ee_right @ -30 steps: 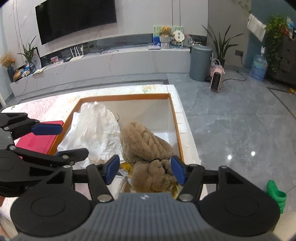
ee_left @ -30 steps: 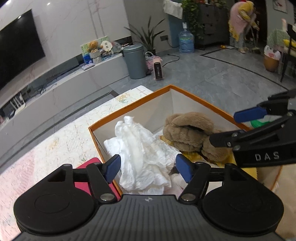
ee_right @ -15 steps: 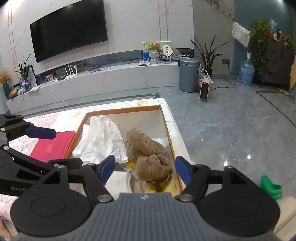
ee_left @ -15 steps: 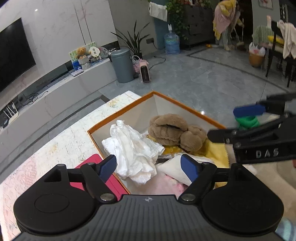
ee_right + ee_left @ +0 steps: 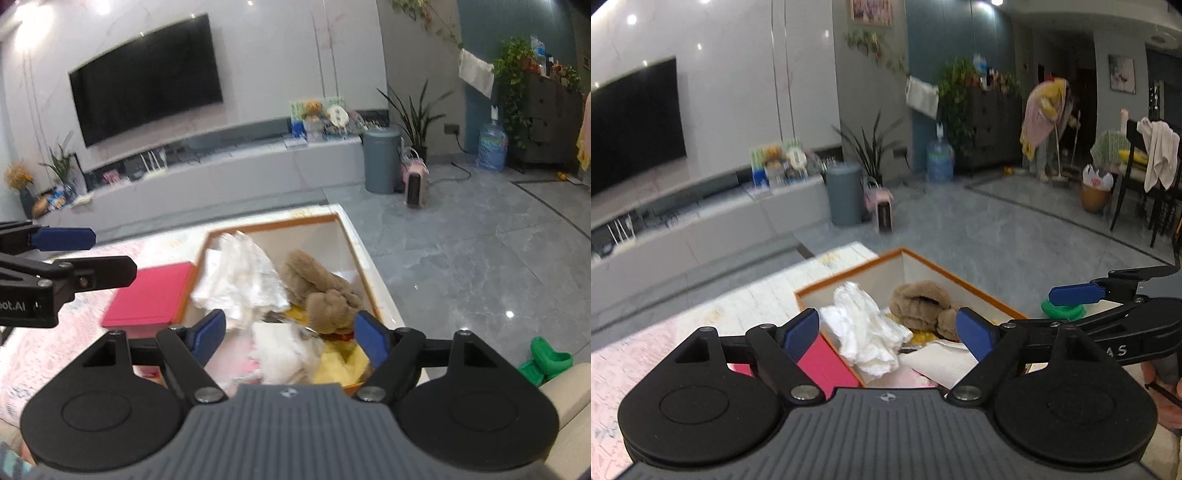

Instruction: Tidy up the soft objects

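**The table and what lies on it**

A low table [image 5: 373,266] with a pale patterned top fills the lower left of the right wrist view. On it stands an orange-rimmed box [image 5: 364,277] in the frame's centre, and a red flat case [image 5: 147,295] lies just beside, at its left.

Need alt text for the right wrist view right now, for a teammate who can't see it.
The right gripper hangs with open, empty jaws above an orange-rimmed box holding a brown plush toy, white crumpled cloth and yellow fabric. A red box lies beside it; the left gripper is open at left.
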Available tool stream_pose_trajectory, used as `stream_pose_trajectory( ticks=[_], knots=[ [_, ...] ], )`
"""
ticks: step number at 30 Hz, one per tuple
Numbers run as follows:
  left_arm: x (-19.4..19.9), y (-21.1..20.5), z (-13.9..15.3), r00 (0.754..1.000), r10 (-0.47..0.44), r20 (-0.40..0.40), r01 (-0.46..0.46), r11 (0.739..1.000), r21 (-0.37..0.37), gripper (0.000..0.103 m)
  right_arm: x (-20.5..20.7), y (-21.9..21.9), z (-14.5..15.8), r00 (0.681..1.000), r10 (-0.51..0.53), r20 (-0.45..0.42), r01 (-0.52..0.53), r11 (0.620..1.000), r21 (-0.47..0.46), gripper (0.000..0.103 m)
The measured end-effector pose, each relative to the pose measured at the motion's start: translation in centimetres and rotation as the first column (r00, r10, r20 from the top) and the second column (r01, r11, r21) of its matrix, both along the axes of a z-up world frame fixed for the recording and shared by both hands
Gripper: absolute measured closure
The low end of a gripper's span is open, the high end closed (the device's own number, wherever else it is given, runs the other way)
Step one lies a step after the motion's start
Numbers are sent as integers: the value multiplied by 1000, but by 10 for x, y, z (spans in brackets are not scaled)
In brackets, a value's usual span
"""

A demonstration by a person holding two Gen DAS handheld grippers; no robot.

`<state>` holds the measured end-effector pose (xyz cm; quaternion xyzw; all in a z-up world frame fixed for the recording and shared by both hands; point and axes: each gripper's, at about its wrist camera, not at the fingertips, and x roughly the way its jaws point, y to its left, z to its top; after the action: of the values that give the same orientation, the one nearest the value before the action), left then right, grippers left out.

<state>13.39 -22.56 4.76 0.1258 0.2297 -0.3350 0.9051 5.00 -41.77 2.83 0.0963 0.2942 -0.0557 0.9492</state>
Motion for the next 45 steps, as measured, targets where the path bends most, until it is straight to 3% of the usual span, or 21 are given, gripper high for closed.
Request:
stream_pose_trajectory(
  ticks=[7, 12, 18, 23, 26, 29, 33, 38, 45],
  knots=[
    [-60, 44, 9, 972, 149, 180, -145, 989, -39, 5, -44, 45, 20, 996, -2, 89, 4, 1000, -18, 15],
    [-91, 75, 13, 949, 238, 209, -220, 970, -107, 5, -76, 87, 29, 988, 19, 152, -10, 998, -64, 9],
    [-112, 97, 6, 917, 313, 248, -293, 949, -115, 5, -101, 118, 31, 980, 5, 198, 7, 998, -60, 7],
    [-108, 105, -13, 919, 358, 167, -350, 934, -76, 5, -106, 133, 23, 982, -3, 188, 14, 998, -56, 7],
    [-101, 106, -28, 921, 378, 95, -379, 925, -3, 5, -106, 141, 15, 987, 3, 162, 9, 997, -72, 5],
    [-103, 115, -40, 915, 400, 57, -401, 916, 7, 5, -103, 149, 3, 989, -4, 145, 18, 995, -94, 4],
    [-108, 132, -51, 893, 449, 44, -449, 894, -8, 5, -96, 160, -18, 993, -12, 116, 28, 989, -144, 4],
    [-113, 140, -63, 888, 458, 32, -457, 889, -20, 5, -87, 170, -40, 998, 3, 67, 5, 993, -118, 4],
    [-114, 140, -69, 884, 467, 24, -466, 884, -27, 5, -84, 179, -47, 999, 15, 40, -10, 991, -136, 4]
  ],
)
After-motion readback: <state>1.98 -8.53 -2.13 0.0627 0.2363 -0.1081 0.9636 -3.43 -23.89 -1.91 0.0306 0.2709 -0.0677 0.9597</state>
